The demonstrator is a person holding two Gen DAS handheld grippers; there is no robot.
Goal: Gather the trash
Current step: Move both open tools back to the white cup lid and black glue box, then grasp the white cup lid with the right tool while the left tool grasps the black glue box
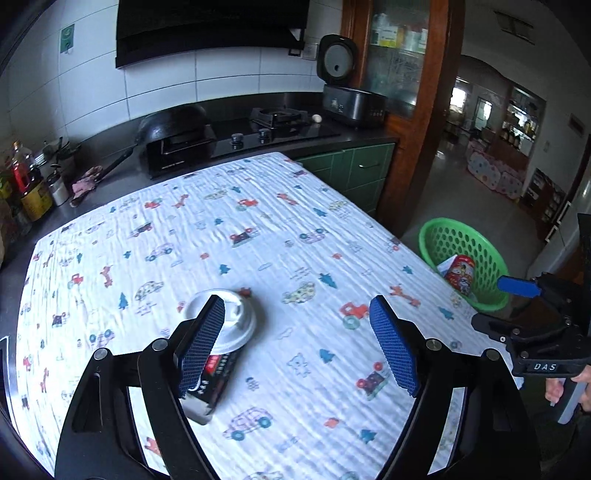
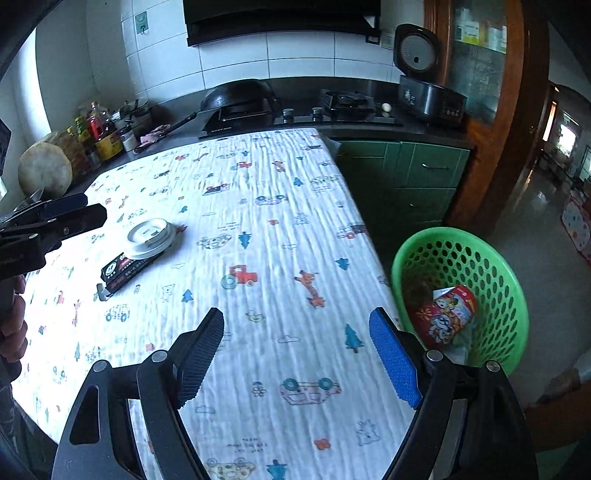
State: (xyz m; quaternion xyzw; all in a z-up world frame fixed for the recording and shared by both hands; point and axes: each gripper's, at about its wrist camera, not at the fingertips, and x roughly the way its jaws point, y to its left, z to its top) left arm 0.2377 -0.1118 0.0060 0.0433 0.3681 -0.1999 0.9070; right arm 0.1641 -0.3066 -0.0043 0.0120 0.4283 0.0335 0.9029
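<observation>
Kitchen. White tiled wall ahead of the jaws, black range hood on it. Dark counter with gas hob, black wok, open rice cooker. Green cabinet fronts below. Wooden glazed cupboard right; glossy floor beyond, daylight there.

your right claw hangs wide apart over the patterned worktop, gripping nothing. a white lid rests on a dark box far to its left, near your left claw. the green basket beside the worktop holds a red can.
</observation>
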